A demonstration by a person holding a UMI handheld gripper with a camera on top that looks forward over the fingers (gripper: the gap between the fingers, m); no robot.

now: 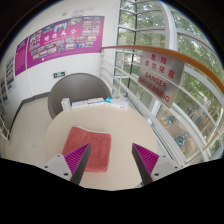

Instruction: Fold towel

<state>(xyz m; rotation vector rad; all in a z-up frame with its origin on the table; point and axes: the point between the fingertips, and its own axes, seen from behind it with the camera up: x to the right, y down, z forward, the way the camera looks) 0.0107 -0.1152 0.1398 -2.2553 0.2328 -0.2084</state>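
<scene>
A pink-red towel [92,147] lies flat on a pale round table [125,125], just ahead of my left finger and partly behind it. My gripper [112,158] hovers above the table's near side with its fingers wide apart and nothing between them. The left finger's magenta pad [77,157] overlaps the towel's near left part; the right finger's pad [146,157] is over bare table, right of the towel.
A grey chair [82,92] stands behind the table with white papers [97,101] by it. Tall windows [165,60] with a curved railing and a red-lettered sign run along the right. A wall with pink posters [65,40] is at the back left.
</scene>
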